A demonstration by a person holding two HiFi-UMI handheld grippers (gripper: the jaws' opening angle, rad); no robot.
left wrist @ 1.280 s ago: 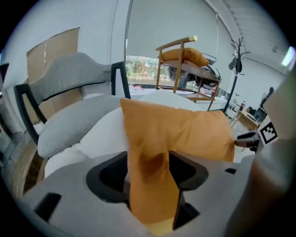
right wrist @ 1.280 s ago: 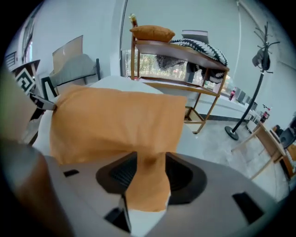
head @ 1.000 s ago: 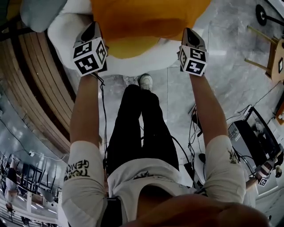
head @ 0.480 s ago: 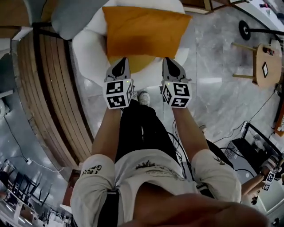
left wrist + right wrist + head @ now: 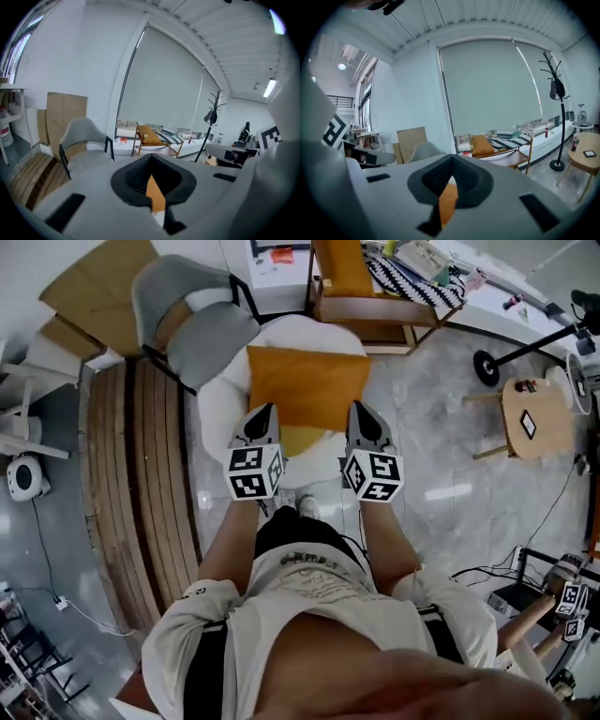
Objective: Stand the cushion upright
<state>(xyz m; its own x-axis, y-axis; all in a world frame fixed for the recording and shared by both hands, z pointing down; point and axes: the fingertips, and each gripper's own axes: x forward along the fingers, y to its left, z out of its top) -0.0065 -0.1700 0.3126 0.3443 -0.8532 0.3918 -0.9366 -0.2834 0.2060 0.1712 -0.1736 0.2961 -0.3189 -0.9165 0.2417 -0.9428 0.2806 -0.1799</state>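
The orange cushion (image 5: pixel 309 385) rests on a white rounded seat (image 5: pixel 220 413), its wide orange face toward me and a paler bulge at its lower edge. In the head view my left gripper (image 5: pixel 262 411) and right gripper (image 5: pixel 359 409) overlap the cushion's two lower corners, and both are shut. In the left gripper view the shut jaws of the left gripper (image 5: pixel 151 161) show only a sliver of the cushion (image 5: pixel 156 196) in the slit below their tips. The right gripper (image 5: pixel 451 161) shows the same sliver of cushion (image 5: pixel 448 201). I see no fabric pinched in either.
A grey chair (image 5: pixel 192 324) stands left of the white seat, on a wooden slatted platform (image 5: pixel 131 474). Behind is a wooden armchair (image 5: pixel 361 306) with cushions. A round wooden side table (image 5: pixel 532 418) and a stand's base (image 5: pixel 487 367) are at the right. Cables lie at lower right.
The person has straightened up. Both grippers rose and drew closer together. The cushion stays on the white seat and now looks smaller and farther below.
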